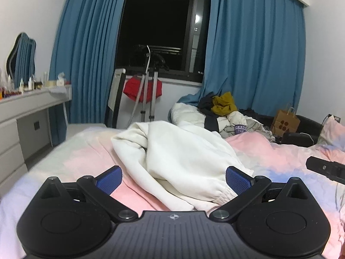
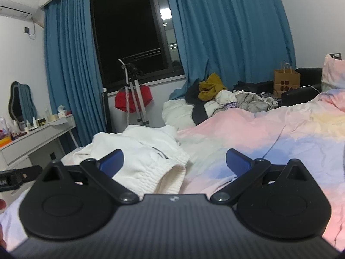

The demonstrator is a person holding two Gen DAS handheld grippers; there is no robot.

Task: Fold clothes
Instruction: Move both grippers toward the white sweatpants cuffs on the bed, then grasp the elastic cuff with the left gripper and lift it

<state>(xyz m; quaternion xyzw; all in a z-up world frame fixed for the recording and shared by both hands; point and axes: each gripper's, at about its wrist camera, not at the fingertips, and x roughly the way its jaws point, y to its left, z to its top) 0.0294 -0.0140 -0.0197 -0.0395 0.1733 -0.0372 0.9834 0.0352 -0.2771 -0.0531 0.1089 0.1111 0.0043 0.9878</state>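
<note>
White garment (image 1: pixel 179 155): crumpled on bed (image 1: pixel 86 157), unfolded. Left claw (image 1: pixel 173 178) and right claw (image 2: pixel 174 161): spread, holding nothing. Folding apparently not begun.

— What colours do my two tools show?

— My left gripper (image 1: pixel 173 178) and right gripper (image 2: pixel 174 161) are black, with blue ribbed pads (image 1: pixel 237 180).

— And the cloth between them?

— The garment (image 1: pixel 179 155) is cream white, on a bedsheet (image 2: pixel 280 133) washed in pink, pale blue and yellow.

— At twelve o'clock?

— Blue curtains (image 1: pixel 254 49). At eleven a red cloth (image 1: pixel 142 89), at one a mustard cloth (image 1: pixel 224 103), at two a brown paper bag (image 1: pixel 285 120) with dark dots.
</note>
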